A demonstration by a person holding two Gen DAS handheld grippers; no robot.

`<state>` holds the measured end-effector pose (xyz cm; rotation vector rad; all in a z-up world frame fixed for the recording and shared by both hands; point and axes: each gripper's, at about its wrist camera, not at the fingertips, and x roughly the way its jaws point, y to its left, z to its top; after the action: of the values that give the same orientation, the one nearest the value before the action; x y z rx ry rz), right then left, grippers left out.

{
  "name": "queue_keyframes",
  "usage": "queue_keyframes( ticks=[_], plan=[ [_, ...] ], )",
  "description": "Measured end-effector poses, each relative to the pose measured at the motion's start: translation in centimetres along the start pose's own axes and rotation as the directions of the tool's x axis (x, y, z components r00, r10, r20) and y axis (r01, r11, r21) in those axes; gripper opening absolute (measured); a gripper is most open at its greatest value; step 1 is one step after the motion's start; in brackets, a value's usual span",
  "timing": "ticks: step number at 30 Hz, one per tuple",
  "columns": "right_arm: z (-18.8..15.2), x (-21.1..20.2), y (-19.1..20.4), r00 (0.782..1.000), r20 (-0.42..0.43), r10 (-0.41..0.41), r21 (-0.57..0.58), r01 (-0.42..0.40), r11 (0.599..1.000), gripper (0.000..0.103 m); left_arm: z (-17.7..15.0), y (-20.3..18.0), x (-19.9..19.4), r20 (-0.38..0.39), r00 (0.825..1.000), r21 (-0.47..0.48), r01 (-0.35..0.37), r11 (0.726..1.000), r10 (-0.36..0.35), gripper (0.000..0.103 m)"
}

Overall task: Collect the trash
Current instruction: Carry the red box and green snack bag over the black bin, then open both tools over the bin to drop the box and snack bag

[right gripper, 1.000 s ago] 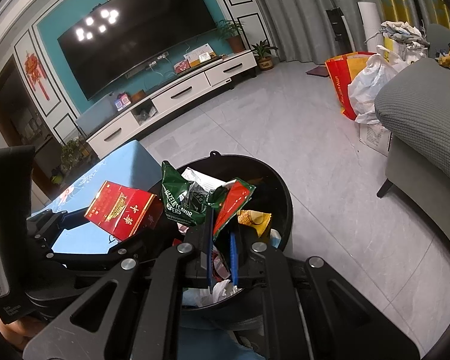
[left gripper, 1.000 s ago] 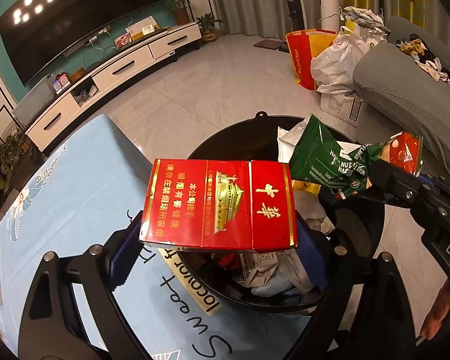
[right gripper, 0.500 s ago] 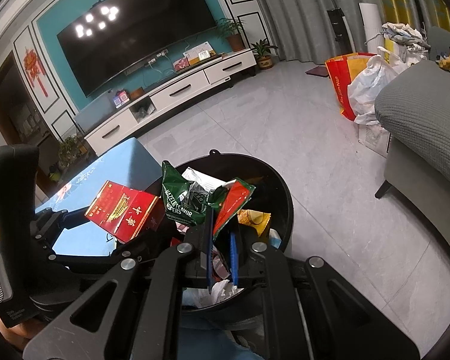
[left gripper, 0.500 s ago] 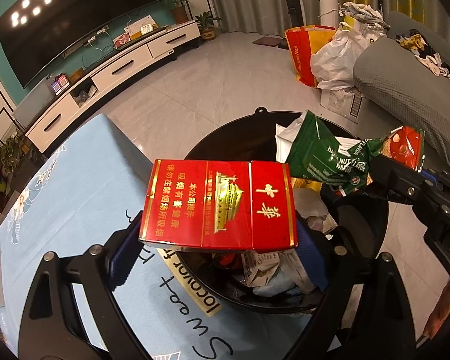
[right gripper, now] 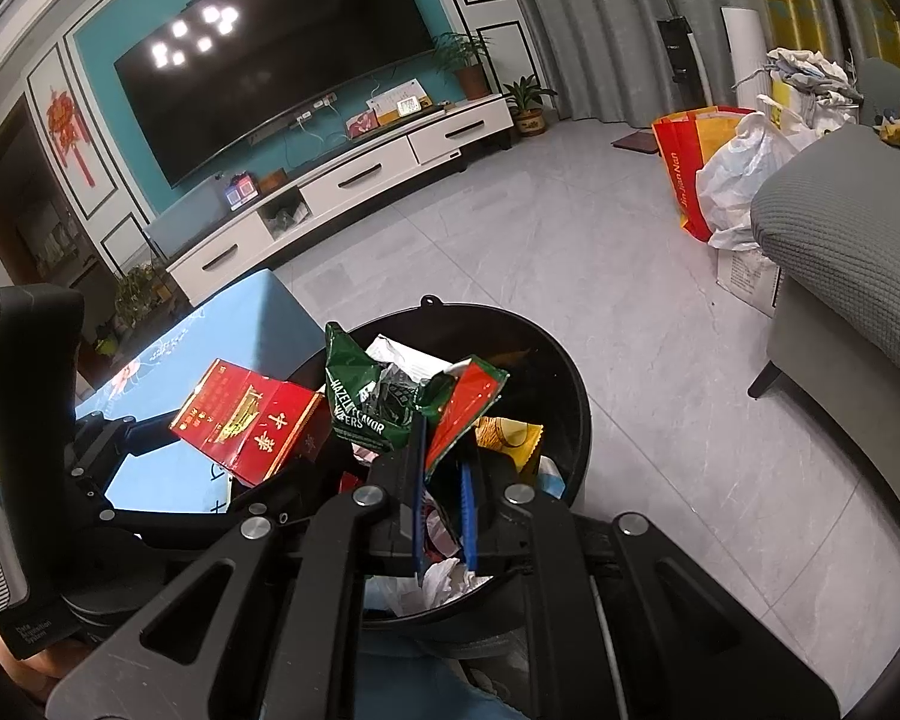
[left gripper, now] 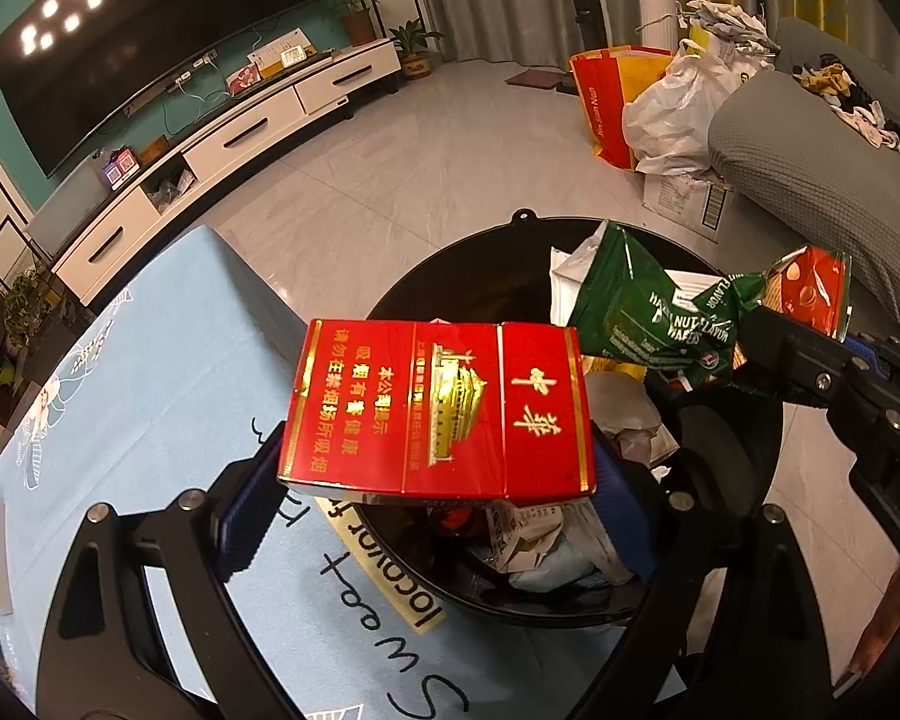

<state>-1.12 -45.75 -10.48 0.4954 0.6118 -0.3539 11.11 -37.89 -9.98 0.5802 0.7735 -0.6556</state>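
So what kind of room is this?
Most likely a home living room: a big television hangs above a long white cabinet, and a grey sofa stands on the tiled floor.

A large dark television hangs on a teal wall, with ceiling lights mirrored as bright spots in its screen. Below it runs a long white cabinet with potted plants at its far end. Grey curtains cover the far side, and the floor is pale grey tile. A grey sofa stands on the right, with what looks like clothing heaped on it. Red ornaments hang on the panelled wall.
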Motion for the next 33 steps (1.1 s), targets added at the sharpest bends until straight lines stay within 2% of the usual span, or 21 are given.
queue_keyframes(
  ticks=[33],
  plan=[
    [0.21,-0.05,-0.02,1.000,-0.006,-0.001,-0.003,0.001,1.000,0.012,-0.34,0.49,0.13,-0.001,1.000,0.004,-0.012,1.000,0.012,0.093]
  ],
)
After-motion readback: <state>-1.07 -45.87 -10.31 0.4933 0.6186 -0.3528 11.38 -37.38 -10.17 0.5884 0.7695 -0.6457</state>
